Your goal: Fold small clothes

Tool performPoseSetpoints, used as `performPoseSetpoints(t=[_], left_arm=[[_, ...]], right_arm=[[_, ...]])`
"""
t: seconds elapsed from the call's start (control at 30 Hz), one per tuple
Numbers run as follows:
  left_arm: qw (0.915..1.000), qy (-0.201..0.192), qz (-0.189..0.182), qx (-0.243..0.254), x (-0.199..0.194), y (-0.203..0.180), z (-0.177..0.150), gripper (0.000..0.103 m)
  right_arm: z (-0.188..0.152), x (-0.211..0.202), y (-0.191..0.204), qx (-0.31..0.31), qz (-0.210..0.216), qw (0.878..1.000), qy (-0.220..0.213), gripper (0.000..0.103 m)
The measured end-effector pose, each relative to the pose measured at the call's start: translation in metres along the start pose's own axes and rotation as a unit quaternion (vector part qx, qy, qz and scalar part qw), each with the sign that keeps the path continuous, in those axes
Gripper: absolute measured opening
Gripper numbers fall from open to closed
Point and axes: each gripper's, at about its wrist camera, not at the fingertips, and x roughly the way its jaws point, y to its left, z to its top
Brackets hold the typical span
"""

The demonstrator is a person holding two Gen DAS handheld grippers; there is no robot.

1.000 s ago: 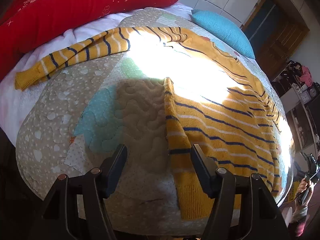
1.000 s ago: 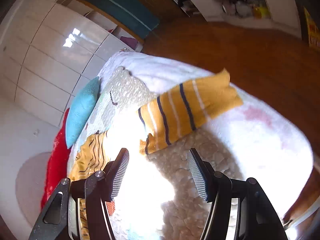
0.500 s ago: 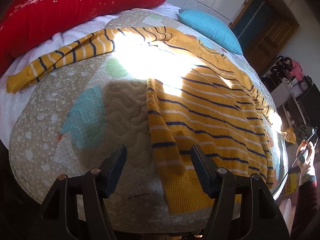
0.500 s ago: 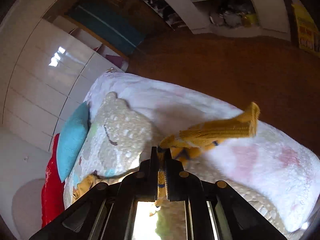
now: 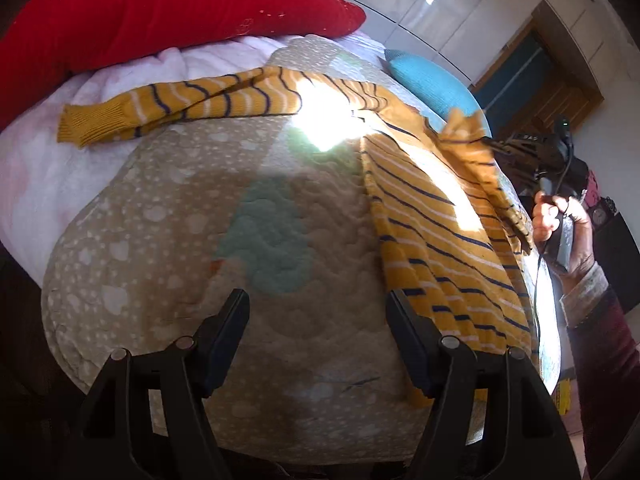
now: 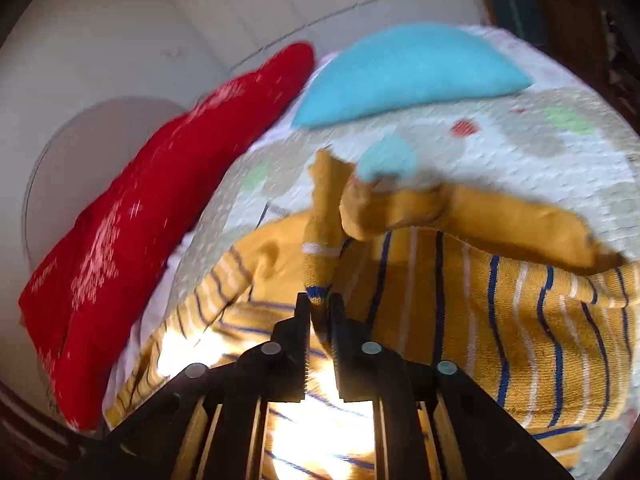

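two grippers differ: the right gripper (image 6: 320,304), jaws just easing apart, pinches a sleeve (image 6: 320,240) over the sweater (image 5: 440,240) on the quilt (image 5: 180,220), whose long axis runs away from the spread, empty left gripper (image 5: 316,320), nearer its hem.

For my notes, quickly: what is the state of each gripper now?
Left gripper: open, holding nothing.
Right gripper: closed on the sweater sleeve, jaws just easing.

Sunlit bed (image 5: 168,208) beside glossy white wardrobe (image 5: 460,12), wooden door (image 5: 560,84).
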Motion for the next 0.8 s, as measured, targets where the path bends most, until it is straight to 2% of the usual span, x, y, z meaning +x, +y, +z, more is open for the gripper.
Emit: performPoseSetpoints(t=[0.03, 0.07, 0.17, 0.37, 0.43, 0.47, 0.53, 0.57, 0.73, 0.77, 0.8], left_arm=[[1.0000, -0.004, 0.000, -0.004, -0.004, 0.007, 0.000, 0.069], [0.9999, -0.009, 0.001, -0.006, -0.007, 0.013, -0.001, 0.069], [0.9997, -0.021, 0.009, -0.005, -0.014, 0.023, -0.003, 0.074], [0.9994, -0.029, 0.019, 0.006, -0.012, 0.022, -0.004, 0.076], [0.9995, -0.029, 0.011, 0.007, -0.011, 0.018, -0.003, 0.076], [0.9995, -0.028, 0.008, 0.008, -0.010, 0.015, -0.002, 0.076], [0.9995, -0.027, 0.005, 0.014, -0.010, 0.011, -0.003, 0.076], [0.9995, -0.027, 0.005, 0.017, -0.009, 0.009, -0.003, 0.076], [0.9996, -0.023, -0.001, 0.015, -0.008, 0.009, -0.003, 0.076], [0.9997, -0.023, -0.003, 0.012, -0.009, 0.010, -0.003, 0.076], [0.9997, -0.024, -0.006, 0.008, -0.009, 0.012, -0.003, 0.076]], right_arm=[[-0.009, 0.020, 0.011, -0.011, 0.004, 1.000, 0.025, 0.029], [-0.023, 0.031, 0.018, -0.022, 0.003, 0.999, 0.037, 0.030], [-0.036, 0.043, 0.024, -0.041, -0.004, 0.998, 0.047, 0.035], [-0.029, 0.015, 0.007, -0.037, -0.056, 0.998, 0.017, 0.036], [-0.027, 0.011, 0.008, -0.041, -0.057, 0.997, 0.017, 0.037], [-0.025, 0.012, 0.015, -0.049, -0.055, 0.997, 0.019, 0.039], [-0.030, 0.022, 0.031, -0.082, -0.056, 0.995, 0.023, 0.056], [-0.034, 0.029, 0.041, -0.105, -0.060, 0.992, 0.025, 0.058], [-0.043, 0.072, 0.078, -0.191, -0.103, 0.976, 0.029, 0.057], [-0.042, 0.080, 0.080, -0.195, -0.113, 0.974, 0.027, 0.053], [-0.039, 0.087, 0.080, -0.193, -0.121, 0.973, 0.027, 0.034]])
